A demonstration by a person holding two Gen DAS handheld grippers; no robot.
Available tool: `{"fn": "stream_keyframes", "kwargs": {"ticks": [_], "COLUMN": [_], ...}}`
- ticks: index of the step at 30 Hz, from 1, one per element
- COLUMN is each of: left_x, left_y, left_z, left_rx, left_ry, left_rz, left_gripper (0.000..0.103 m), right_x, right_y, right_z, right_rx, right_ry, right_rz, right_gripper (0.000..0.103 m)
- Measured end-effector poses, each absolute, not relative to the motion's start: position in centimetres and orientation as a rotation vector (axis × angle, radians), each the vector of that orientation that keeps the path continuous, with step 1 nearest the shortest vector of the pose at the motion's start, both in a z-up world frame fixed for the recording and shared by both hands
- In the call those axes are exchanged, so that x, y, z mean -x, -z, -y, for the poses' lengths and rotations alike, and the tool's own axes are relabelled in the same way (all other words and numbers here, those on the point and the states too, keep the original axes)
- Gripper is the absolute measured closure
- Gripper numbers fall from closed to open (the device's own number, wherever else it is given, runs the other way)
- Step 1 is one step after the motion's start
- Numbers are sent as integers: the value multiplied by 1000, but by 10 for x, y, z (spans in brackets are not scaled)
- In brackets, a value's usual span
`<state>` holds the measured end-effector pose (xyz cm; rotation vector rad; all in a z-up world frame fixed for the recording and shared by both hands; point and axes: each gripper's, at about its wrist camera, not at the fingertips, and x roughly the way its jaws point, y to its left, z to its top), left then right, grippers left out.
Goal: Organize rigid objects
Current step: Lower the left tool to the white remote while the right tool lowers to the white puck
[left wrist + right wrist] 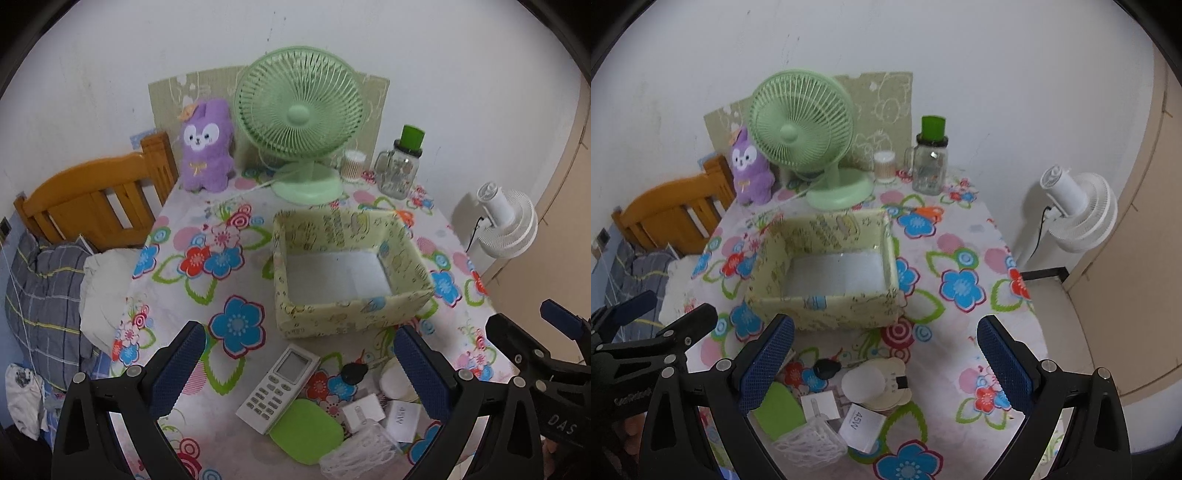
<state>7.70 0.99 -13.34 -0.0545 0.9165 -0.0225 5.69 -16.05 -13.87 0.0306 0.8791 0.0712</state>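
Note:
A pale yellow fabric storage box [321, 317] [827, 310] sits empty on the floral table. In front of it lies a cluster of small items: a white remote control [279, 386], a flat green lid [306, 430] [781, 410], a black oval object [352, 371] [827, 367], a round cream device [875, 384], a white 45W charger box [860, 426] [404, 419], a small white card [364, 410] [820, 404] and a clear bag of white pieces [362, 456] [809, 443]. My left gripper [301, 373] hovers open over the remote. My right gripper [886, 362] hovers open over the cream device.
At the table's back stand a green desk fan [301, 122] [805, 122], a purple plush toy [207, 147], a cotton swab tub [352, 164] and a glass jar with green lid [400, 166]. A wooden bed frame [92, 192] is left; a white floor fan [1075, 210] right.

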Motion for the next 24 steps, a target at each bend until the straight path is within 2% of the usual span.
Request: {"fn": "stream_keyframes", "kwargs": {"ticks": [24], "left_x": [-97], "left_y": [243], "left_z": [-15], "left_rx": [12], "left_ry": [10], "left_rz": [-1055], "left_gripper": [0], "right_x": [-75], "right_y": [248], "right_z": [155], "right_rx": [-67], "right_ry": [-59], "right_rz": [-974], "right_gripper": [2]}}
